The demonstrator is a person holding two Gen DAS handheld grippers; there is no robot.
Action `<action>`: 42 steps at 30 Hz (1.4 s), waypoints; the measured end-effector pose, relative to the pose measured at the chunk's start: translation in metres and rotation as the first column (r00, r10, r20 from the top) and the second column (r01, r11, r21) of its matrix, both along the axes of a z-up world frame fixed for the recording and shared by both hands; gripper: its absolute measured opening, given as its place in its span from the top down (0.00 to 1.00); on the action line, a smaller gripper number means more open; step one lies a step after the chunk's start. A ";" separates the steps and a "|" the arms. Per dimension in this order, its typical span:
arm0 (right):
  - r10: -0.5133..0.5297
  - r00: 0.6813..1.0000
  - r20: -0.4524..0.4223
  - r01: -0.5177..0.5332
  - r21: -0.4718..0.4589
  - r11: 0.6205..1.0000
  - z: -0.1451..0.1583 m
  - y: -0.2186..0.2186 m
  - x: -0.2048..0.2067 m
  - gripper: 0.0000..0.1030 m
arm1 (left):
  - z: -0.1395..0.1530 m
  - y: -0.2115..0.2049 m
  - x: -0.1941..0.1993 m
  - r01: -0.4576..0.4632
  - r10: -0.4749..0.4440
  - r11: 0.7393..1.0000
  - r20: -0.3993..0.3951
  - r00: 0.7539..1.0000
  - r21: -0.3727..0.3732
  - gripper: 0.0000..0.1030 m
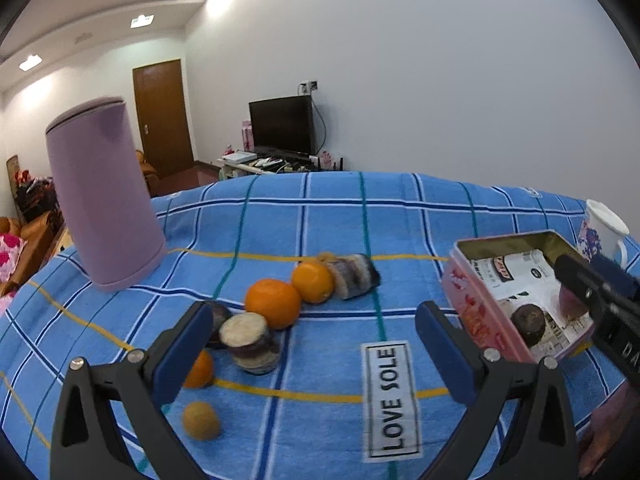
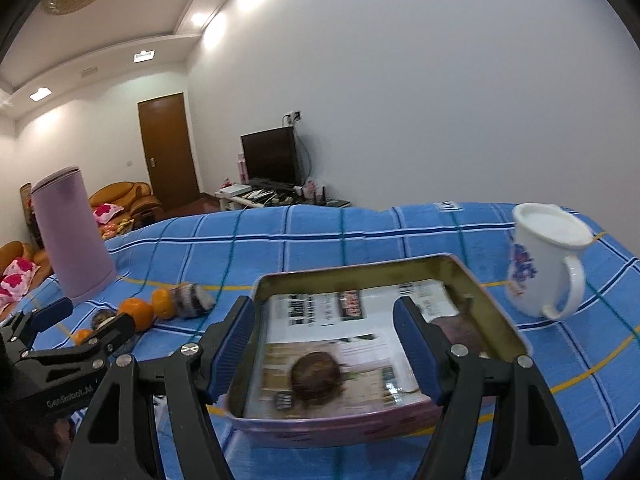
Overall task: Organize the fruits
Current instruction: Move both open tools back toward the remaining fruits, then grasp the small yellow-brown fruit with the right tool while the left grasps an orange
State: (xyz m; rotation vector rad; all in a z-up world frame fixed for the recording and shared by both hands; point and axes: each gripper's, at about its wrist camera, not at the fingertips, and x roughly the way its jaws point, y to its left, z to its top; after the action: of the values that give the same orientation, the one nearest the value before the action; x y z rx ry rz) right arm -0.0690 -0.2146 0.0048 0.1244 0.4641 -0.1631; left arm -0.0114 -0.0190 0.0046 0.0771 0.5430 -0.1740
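Note:
A pink tin box [image 1: 476, 312] lined with printed paper stands at the right of the blue checked cloth; it also shows in the right wrist view [image 2: 496, 312]. A dark round fruit [image 2: 317, 374] lies inside it, and a purplish fruit [image 2: 460, 330] lies near its right wall. Two oranges [image 1: 273, 309] lie mid-table beside a striped purple-and-white piece [image 1: 356, 276]. Another striped piece [image 1: 250, 340], a dark fruit, a part-hidden orange [image 1: 199, 370] and a small yellowish fruit [image 1: 201, 420] lie nearer. My left gripper [image 1: 314, 354] is open and empty above the cloth. My right gripper [image 2: 326, 350] is open over the box.
A tall lilac canister [image 1: 102, 196] stands at the back left. A white mug [image 2: 540, 260] with a floral print stands right of the box. A "LOVE SOLE" label [image 1: 390, 400] is sewn on the cloth. Sofas, a door and a TV lie beyond the table.

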 end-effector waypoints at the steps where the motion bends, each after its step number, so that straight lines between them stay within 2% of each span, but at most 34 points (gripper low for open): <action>1: 0.012 1.000 -0.001 -0.012 0.006 1.000 0.000 0.005 0.002 0.29 | 0.001 0.004 0.001 -0.004 0.004 1.000 0.004 1.000 -0.003 0.00; 9: 0.097 0.995 -0.008 -0.097 -0.014 0.995 0.000 0.050 0.016 0.29 | 0.006 0.040 0.012 -0.042 0.041 0.999 0.025 0.999 0.028 0.00; 22: 0.205 0.978 -0.039 -0.205 -0.001 0.979 -0.007 0.105 0.036 0.29 | -0.001 0.105 0.043 -0.146 0.147 0.988 -0.010 0.989 0.041 0.00; 26: 0.239 0.969 -0.062 -0.239 0.005 0.971 -0.009 0.119 0.039 0.29 | 0.000 0.131 0.055 -0.210 0.210 0.976 0.002 0.978 0.049 0.00; 29: 0.279 0.955 -0.099 -0.280 0.009 0.960 -0.013 0.131 0.045 0.29 | -0.003 0.152 0.063 -0.287 0.287 0.955 0.007 0.958 0.074 0.00; 30: 0.300 0.946 -0.120 -0.300 0.013 0.954 -0.015 0.137 0.048 0.29 | -0.004 0.160 0.067 -0.316 0.317 0.945 0.005 0.948 0.087 0.00; 33: 0.354 0.920 -0.167 -0.354 0.032 0.935 -0.020 0.151 0.055 0.29 | -0.012 0.177 0.074 -0.337 0.340 0.938 -0.026 0.940 0.084 0.00; 35: 0.404 0.892 -0.202 -0.404 0.039 0.914 -0.024 0.164 0.059 0.29 | -0.017 0.184 0.078 -0.331 0.335 0.941 -0.064 0.940 0.070 0.00; 36: 0.442 0.866 -0.233 -0.444 0.044 0.895 -0.027 0.175 0.062 0.29 | -0.019 0.185 0.080 -0.327 0.332 0.943 -0.077 0.940 0.066 0.00; 40: 0.519 0.797 -0.310 -0.520 0.085 0.850 -0.037 0.202 0.075 0.29 | -0.022 0.184 0.081 -0.275 0.277 0.961 -0.112 0.954 0.033 0.00; 41: 0.533 0.782 -0.323 -0.535 0.092 0.840 -0.038 0.208 0.077 0.34 | -0.023 0.183 0.081 -0.262 0.263 0.965 -0.114 0.958 0.028 0.00; 42: 0.546 0.763 -0.346 -0.554 0.086 0.828 -0.041 0.216 0.080 0.43 | -0.023 0.182 0.081 -0.255 0.257 0.966 -0.115 0.960 0.029 0.00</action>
State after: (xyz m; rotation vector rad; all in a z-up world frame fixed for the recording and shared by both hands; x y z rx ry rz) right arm 0.0106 0.0018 -0.0357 -0.0712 0.8464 0.4036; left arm 0.0696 0.1628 -0.0180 0.0090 0.6666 0.0787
